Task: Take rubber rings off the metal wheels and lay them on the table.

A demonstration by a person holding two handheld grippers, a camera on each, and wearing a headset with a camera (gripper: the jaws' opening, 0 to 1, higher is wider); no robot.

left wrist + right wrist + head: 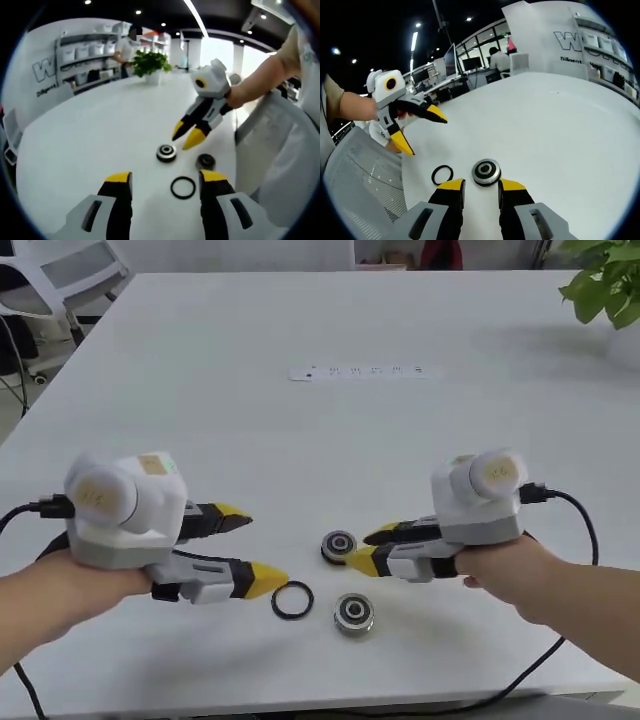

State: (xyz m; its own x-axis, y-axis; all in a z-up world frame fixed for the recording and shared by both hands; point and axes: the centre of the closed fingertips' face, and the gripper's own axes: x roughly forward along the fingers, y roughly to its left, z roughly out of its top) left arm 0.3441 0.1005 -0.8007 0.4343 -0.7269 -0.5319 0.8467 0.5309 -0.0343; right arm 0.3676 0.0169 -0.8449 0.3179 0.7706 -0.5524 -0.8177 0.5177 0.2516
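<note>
On the white worktop [200, 390] a loose black rubber ring [292, 600] lies flat, just off the lower yellow tip of the left gripper [250, 545], whose jaws stand wide apart with nothing between them. In the left gripper view the ring [183, 187] sits near the right-hand jaw, apart from it. The right gripper [366, 546] comes in from the other side, its jaws parted more narrowly and holding nothing. A metal wheel [339, 546] rests on the worktop right in front of its tips. In the right gripper view that wheel [486, 171] sits just past the tips of the gripper [482, 185], and I cannot tell whether they touch it. Its rim looks dark, but whether a ring is on it is hard to make out. A second wheel [354, 611] lies nearer the worktop's front edge, just beside the loose ring, too small to judge its rim. Farther back lies a flat white strip [365, 371] with small marks I cannot read. A leafy plant [605, 285] is cut off at the far right corner
</note>
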